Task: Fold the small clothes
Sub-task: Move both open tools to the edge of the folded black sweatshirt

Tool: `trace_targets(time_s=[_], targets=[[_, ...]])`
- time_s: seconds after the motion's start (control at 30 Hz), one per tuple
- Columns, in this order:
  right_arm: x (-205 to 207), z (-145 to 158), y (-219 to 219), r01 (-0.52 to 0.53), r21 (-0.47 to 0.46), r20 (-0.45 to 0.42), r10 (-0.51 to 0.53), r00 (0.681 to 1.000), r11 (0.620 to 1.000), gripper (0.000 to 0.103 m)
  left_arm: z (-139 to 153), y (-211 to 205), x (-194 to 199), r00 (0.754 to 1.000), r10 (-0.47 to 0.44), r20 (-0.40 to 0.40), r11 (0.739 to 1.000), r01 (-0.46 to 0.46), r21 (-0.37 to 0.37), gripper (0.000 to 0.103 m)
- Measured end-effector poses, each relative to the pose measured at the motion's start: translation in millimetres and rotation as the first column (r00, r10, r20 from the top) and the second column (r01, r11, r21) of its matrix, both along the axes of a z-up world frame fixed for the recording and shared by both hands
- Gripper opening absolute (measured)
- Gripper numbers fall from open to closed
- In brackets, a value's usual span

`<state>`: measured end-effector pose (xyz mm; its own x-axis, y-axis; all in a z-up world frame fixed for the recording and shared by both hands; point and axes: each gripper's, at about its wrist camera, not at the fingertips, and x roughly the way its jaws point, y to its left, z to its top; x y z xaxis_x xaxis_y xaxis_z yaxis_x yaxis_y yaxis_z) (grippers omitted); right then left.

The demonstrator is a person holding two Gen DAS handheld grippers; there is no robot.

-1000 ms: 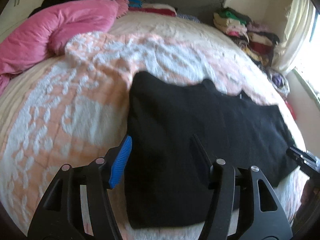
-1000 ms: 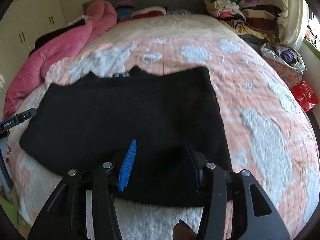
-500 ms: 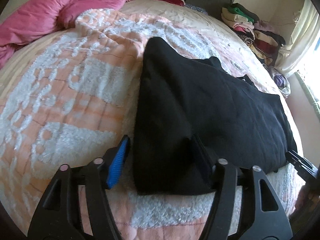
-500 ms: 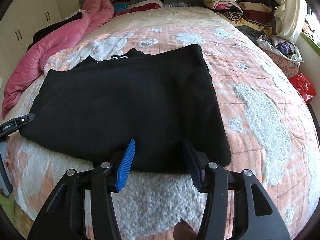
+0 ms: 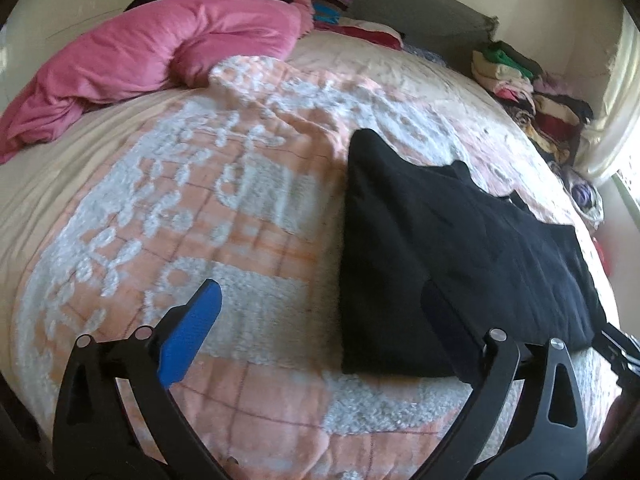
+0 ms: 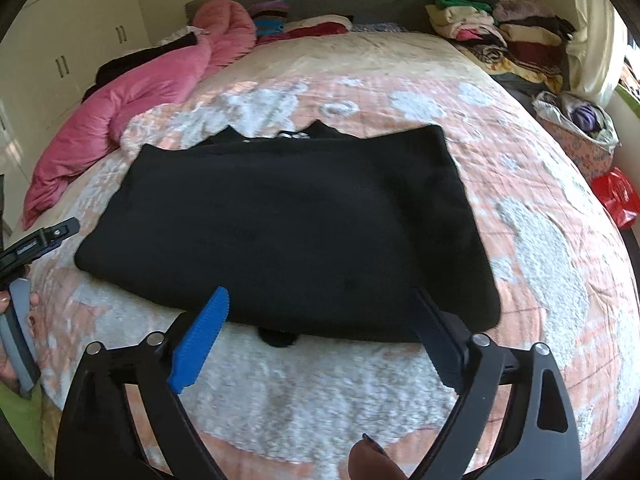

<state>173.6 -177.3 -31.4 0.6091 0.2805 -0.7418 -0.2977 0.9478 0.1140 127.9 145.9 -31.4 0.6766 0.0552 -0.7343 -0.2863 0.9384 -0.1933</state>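
The left gripper (image 5: 320, 312) has just been opening and now stands wide with nothing in it. The black top (image 5: 452, 264) lies flat and folded on the blanket (image 5: 224, 216), just ahead. The right gripper (image 6: 324, 320) has just been opening too, wide and empty, right behind the top's near edge. One fold looks done; more may be left.

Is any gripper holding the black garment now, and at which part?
Nothing is held. Both grippers, left and right, have just opened wide, and the black garment lies folded on the bed, free of their fingers.
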Motion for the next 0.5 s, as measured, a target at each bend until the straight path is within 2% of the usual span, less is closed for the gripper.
trace_targets(time_s=[0.27, 0.5], targets=[[-9.3, 14.4, 38.3, -0.108, -0.028, 0.054, 0.11, 0.993, 0.994, 0.098, -0.9, 16.5, -1.6, 0.998, 0.067, -0.002, 0.998, -0.067, 0.014, 0.094], [-11.8, 12.2, 80.2, -0.207, -0.071, 0.062, 0.212, 0.975, 0.976, 0.098, -1.1, 20.1, 1.6, 0.997, 0.077, -0.012, 0.996, -0.077, 0.035, 0.094]])
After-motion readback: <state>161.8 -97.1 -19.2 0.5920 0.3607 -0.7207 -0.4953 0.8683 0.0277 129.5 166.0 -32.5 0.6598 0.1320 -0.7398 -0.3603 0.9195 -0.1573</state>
